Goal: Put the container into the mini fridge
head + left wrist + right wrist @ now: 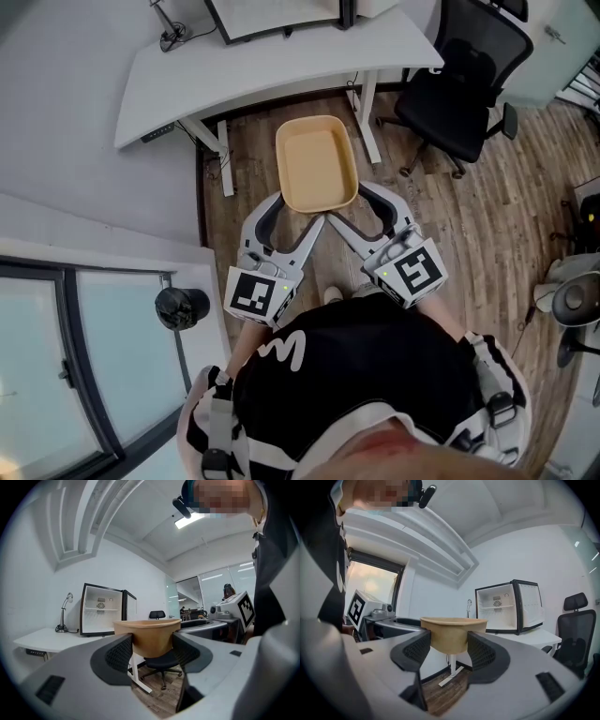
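1. A wood floor lies under me. A white counter is ahead, with a black chair near its right end.
2. The fridge stands on the counter with its door swung open and a white inside.
3. I see the tan container held in the air over the floor, open side up, short of the counter and well apart from the fridge.
4. My left gripper has its fingers clamped on the container's near left part.
5. My right gripper has its fingers clamped on the near right part.
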`<state>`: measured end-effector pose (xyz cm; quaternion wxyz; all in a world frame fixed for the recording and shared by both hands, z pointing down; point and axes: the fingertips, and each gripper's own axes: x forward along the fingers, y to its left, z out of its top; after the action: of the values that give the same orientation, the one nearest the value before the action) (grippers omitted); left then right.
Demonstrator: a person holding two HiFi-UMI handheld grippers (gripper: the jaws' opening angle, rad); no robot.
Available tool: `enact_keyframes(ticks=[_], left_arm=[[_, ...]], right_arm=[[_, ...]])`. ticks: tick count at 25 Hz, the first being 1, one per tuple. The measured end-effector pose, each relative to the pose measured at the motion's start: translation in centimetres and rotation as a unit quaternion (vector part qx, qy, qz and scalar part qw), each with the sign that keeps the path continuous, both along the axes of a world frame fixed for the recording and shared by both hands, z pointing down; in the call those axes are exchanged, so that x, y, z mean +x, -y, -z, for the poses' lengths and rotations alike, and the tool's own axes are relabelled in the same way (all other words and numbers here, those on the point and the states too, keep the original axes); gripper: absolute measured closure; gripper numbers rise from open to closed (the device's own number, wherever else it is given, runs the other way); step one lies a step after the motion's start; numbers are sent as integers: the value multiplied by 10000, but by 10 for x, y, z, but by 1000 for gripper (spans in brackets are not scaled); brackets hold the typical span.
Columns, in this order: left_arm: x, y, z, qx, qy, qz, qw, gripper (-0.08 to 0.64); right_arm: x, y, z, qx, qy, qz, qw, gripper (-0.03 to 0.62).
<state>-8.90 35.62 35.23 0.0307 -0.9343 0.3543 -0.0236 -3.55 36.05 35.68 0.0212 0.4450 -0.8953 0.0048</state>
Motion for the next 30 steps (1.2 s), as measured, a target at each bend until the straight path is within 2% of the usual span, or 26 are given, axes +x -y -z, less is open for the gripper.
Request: enact_keyframes(ticks=[9,16,20,30], left_arm=[[-6,-1,-7,-66,-13,-205,9998,290],[-6,7,-11,-121,-57,-219,9997,290],[-7,19,-11,-133,-169,-214,9995,290],[5,69,-12,-83,-98,-123,9998,290]], right_arm=[[-5,-4,-8,-64,13,-227,9997,336],[-7,2,-12,50,84,-151,9998,336],[-8,15,-11,74,43,-86,9999,336],[4,67,-13,83,84,-6,9999,336]])
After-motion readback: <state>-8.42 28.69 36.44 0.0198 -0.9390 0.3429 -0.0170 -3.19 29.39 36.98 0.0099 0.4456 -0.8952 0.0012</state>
